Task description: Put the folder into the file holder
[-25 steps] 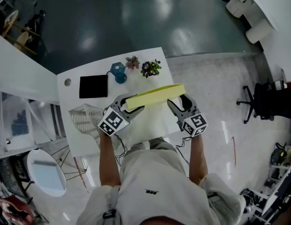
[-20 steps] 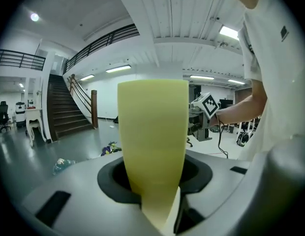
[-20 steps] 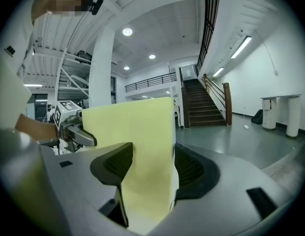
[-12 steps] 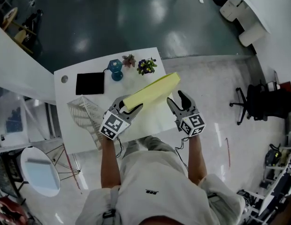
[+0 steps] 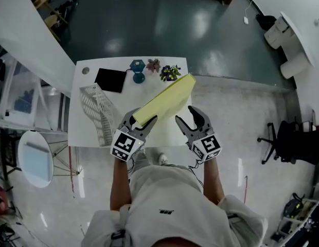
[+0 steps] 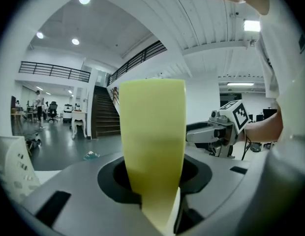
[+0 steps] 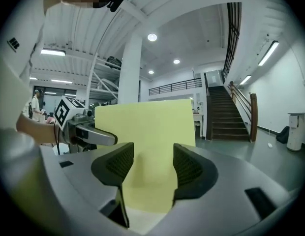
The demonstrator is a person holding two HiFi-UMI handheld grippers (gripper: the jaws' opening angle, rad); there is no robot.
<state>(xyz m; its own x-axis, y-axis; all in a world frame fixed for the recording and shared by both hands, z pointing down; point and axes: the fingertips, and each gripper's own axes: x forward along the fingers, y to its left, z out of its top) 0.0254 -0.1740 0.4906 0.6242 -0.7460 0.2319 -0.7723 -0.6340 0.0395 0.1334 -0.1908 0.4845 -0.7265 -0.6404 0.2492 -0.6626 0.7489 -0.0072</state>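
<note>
A yellow folder [image 5: 164, 99] slants from near left up to far right above the white table [image 5: 162, 133]. My left gripper [image 5: 141, 121] is shut on its near corner; in the left gripper view the folder [image 6: 152, 132] rises straight out of the shut left gripper [image 6: 155, 181]. My right gripper [image 5: 190, 120] hangs to the folder's right, apart from it. Its jaws are closing with nothing between them. In the right gripper view the folder [image 7: 147, 127] stands beyond the gap of the right gripper [image 7: 152, 163]. The white mesh file holder [image 5: 98, 115] lies on the table's left side.
At the table's far edge sit a black pad [image 5: 110, 80], a blue object [image 5: 138, 70] and two small plants [image 5: 170, 73]. Dark glossy floor lies beyond the table. An office chair [image 5: 290, 140] stands far right. The file holder's wall [image 6: 10, 161] shows at the left gripper view's lower left.
The folder's far end has swung away from the right gripper, from lying across both grippers to slanting toward the plants. The right jaws have narrowed. The left gripper keeps its hold.
</note>
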